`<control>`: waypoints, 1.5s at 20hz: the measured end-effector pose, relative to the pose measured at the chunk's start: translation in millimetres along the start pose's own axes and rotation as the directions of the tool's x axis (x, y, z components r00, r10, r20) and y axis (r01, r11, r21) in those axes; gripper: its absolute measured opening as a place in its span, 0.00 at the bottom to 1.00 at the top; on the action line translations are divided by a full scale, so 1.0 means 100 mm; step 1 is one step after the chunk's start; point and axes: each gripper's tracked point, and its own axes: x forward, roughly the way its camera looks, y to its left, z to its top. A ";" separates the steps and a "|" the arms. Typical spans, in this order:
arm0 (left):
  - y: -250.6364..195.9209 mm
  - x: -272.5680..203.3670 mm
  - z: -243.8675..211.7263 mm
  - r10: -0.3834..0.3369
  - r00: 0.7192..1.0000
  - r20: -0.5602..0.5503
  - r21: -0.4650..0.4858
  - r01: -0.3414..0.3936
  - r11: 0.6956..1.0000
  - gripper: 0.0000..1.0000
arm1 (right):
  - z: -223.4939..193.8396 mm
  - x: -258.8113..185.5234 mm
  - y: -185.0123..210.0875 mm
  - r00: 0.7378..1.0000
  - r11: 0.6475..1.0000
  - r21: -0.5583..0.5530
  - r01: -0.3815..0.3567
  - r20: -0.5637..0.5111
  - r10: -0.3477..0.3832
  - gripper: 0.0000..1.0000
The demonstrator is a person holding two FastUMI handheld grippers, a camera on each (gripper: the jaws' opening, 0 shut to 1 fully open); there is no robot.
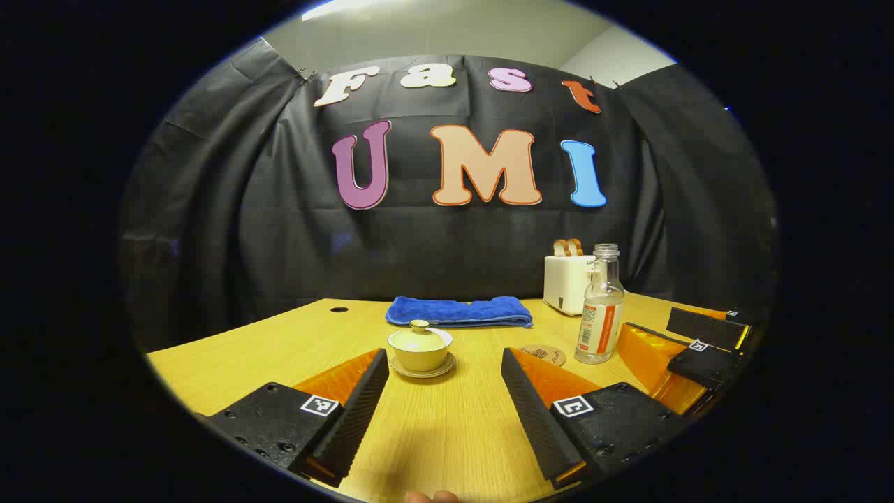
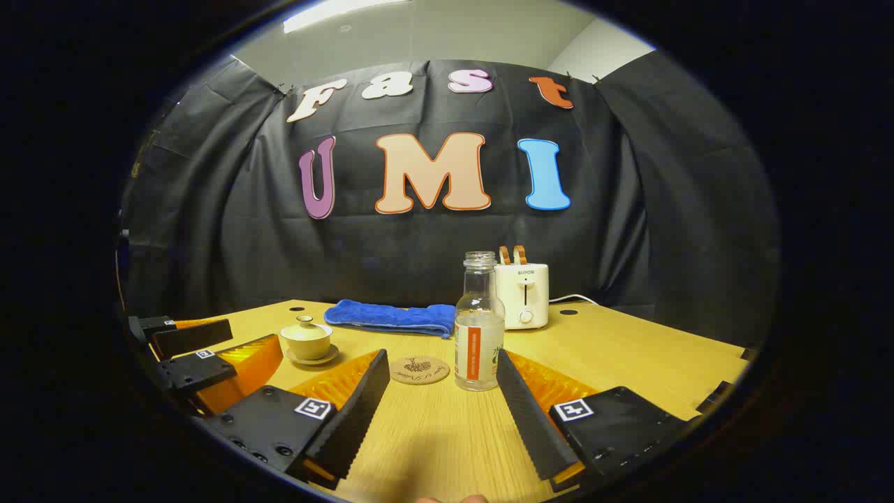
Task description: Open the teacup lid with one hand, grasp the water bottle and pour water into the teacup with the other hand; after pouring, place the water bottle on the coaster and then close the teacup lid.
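Note:
A pale yellow teacup (image 1: pixel 420 348) with its lid (image 1: pixel 419 325) on sits on a saucer, just beyond my open left gripper (image 1: pixel 445 363). The same teacup (image 2: pixel 307 341) appears at the left in the right gripper view. A clear uncapped water bottle (image 2: pixel 478 323) with some water stands upright just ahead of my open right gripper (image 2: pixel 443 365), close to its right finger. A round cork coaster (image 2: pixel 419 369) lies left of the bottle. In the left gripper view the bottle (image 1: pixel 599 307) and coaster (image 1: pixel 543 354) stand to the right, with the right gripper (image 1: pixel 698 342) beside them.
A folded blue towel (image 1: pixel 459 311) lies behind the teacup. A white toaster (image 2: pixel 522 293) with bread in its slots stands at the back near the black cloth wall. The wooden table (image 2: pixel 628 349) has small round holes near its far edge.

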 end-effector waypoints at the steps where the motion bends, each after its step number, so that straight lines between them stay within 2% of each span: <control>1: -0.01 0.00 0.00 -0.002 1.000 0.000 0.000 0.002 1.000 0.95 | 0.00 -0.01 -0.02 1.000 1.000 0.000 0.006 0.001 -0.006 0.95; 15: -0.01 0.00 -0.01 -0.002 1.000 -0.001 -0.002 0.002 1.000 0.95 | 0.00 -0.01 -0.01 1.000 1.000 -0.002 0.009 0.001 -0.009 0.95; 22: -0.02 -0.01 0.00 -0.002 1.000 0.000 -0.002 0.002 1.000 0.95 | 0.00 -0.01 -0.01 1.000 1.000 -0.002 0.008 0.002 -0.008 1.00; 30: -0.03 0.00 -0.01 -0.003 1.000 -0.001 -0.002 0.003 1.000 0.95 | 0.00 -0.01 -0.01 1.000 1.000 -0.002 0.008 0.003 -0.008 0.95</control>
